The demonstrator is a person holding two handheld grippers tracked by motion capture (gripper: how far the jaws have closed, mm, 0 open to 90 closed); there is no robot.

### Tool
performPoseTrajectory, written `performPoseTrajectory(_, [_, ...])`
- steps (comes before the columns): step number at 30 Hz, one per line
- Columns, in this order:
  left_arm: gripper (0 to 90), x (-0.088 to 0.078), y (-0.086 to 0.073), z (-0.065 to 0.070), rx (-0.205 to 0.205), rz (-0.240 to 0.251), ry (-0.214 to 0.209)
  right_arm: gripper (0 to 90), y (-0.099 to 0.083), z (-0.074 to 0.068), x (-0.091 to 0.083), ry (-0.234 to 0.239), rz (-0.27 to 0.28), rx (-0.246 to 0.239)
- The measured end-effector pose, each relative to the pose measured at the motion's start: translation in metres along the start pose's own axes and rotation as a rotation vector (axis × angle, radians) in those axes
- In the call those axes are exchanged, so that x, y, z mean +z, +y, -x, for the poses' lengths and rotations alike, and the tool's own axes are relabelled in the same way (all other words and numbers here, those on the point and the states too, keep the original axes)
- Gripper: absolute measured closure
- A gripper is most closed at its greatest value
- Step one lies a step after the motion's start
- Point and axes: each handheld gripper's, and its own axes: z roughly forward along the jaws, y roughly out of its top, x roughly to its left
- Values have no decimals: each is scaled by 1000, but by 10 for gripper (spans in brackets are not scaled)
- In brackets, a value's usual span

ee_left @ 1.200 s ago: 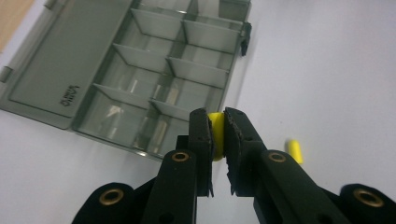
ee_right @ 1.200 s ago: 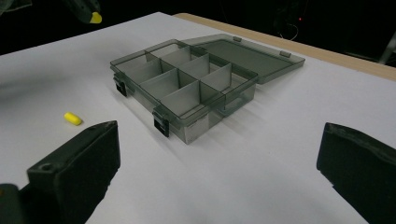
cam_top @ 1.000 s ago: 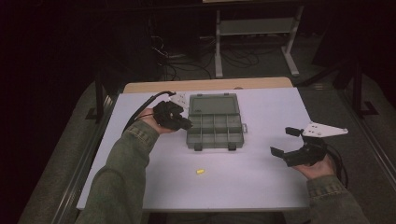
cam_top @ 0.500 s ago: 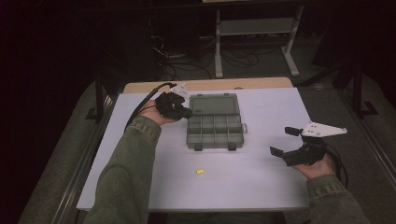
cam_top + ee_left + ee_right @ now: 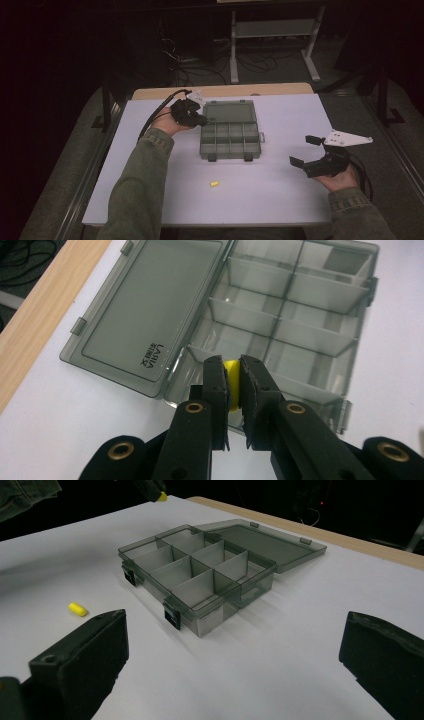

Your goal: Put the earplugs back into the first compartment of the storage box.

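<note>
the left gripper point(image 5: 232, 382) was clenched on a small yellow piece point(image 5: 231, 385) low in the centre of its view, held over the near left edge of the open box point(image 5: 230, 135). the piece looked light and slightly soft, best pinched across its short middle, gently. most of it was hidden between the pads, so its shape stayed unclear. a second piece point(image 5: 214, 183) lay on the table point(image 5: 280, 200) below the box. the right gripper point(image 5: 306, 152), at the right of the high view, was released and held nothing.
</note>
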Motion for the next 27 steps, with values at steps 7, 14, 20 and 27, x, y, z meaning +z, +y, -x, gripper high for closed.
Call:
performPoseTrajectory(7, [822, 19, -2, -4, 3, -24, -19, 0, 0, 0, 1, 4, -4, -4])
performPoseTrajectory(14, [814, 35, -7, -6, -3, -42, -53, 0, -1, -2, 2, 9, -16, -7])
performPoseTrajectory(20, [728, 42, -13, -8, -24, -85, -48, 0, -1, -2, 1, 10, -14, -7])
performPoseTrajectory(27, [597, 29, -14, -7, -60, -33, -53, 0, 0, -2, 0, 6, -12, -9])
